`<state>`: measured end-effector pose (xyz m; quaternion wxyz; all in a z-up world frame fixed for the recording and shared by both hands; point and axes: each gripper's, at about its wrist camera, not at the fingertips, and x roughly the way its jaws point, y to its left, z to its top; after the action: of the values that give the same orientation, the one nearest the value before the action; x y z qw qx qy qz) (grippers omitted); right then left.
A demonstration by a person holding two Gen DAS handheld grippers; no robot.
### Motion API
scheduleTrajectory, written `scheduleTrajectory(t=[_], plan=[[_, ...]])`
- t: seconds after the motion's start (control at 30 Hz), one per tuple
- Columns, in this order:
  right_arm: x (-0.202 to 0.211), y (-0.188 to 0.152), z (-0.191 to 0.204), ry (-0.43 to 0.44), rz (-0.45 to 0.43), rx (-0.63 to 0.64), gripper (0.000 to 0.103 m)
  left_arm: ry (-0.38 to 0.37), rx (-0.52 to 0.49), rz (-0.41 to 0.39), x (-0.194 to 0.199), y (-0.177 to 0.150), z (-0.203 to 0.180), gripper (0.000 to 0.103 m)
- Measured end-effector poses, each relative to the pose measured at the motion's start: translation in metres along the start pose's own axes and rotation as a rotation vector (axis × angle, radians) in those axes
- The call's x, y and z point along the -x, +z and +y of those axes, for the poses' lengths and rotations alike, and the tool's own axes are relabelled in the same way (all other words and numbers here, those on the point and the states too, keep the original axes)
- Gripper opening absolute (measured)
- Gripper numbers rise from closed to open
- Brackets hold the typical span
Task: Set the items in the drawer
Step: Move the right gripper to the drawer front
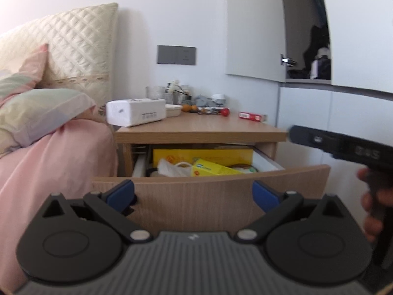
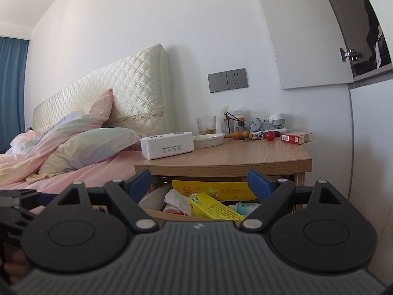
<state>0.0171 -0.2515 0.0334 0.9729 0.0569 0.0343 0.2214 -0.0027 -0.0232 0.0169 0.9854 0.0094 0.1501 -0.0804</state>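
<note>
The nightstand's wooden drawer [image 1: 208, 196] stands pulled out, with a yellow box [image 1: 211, 168], a white bag and other things inside. My left gripper [image 1: 194, 194] is open just in front of the drawer's front panel, nothing between its blue pads. My right gripper [image 2: 199, 184] is open too, empty, hovering over the drawer [image 2: 157, 212] and facing the nightstand. On the nightstand top [image 2: 233, 154] lie a white tissue pack [image 2: 167, 145], a red box [image 2: 296, 137], a red ball [image 2: 269, 135] and a white dish [image 2: 208, 139].
A bed with pink sheets [image 1: 49, 159] and pillows borders the nightstand on the left. A glass, small bottles and clutter line the back of the top by the wall. A white cupboard [image 1: 307, 113] stands to the right. A hand [image 1: 373, 196] holds the right gripper's handle.
</note>
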Motion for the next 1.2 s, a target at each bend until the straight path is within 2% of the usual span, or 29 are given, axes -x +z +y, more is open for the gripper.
scheduleTrajectory(t=[0.2, 0.33, 0.57, 0.87, 1.2], plan=[[0.020, -0.004, 0.007, -0.084, -0.048, -0.019, 0.087, 0.059, 0.002, 0.000, -0.007, -0.007, 0.005, 0.103], [0.028, -0.014, 0.016, -0.134, -0.051, -0.023, 0.087, 0.079, 0.030, -0.004, -0.008, -0.009, 0.012, 0.103], [0.028, -0.024, 0.025, -0.133, -0.018, -0.014, 0.087, 0.095, 0.010, -0.042, -0.003, -0.009, 0.008, 0.103], [0.028, -0.026, 0.026, -0.131, 0.018, -0.034, 0.087, 0.133, 0.023, -0.037, -0.003, -0.012, 0.010, 0.103], [0.035, -0.030, 0.031, -0.148, -0.021, -0.011, 0.087, 0.120, 0.003, -0.054, 0.006, -0.014, 0.001, 0.103]])
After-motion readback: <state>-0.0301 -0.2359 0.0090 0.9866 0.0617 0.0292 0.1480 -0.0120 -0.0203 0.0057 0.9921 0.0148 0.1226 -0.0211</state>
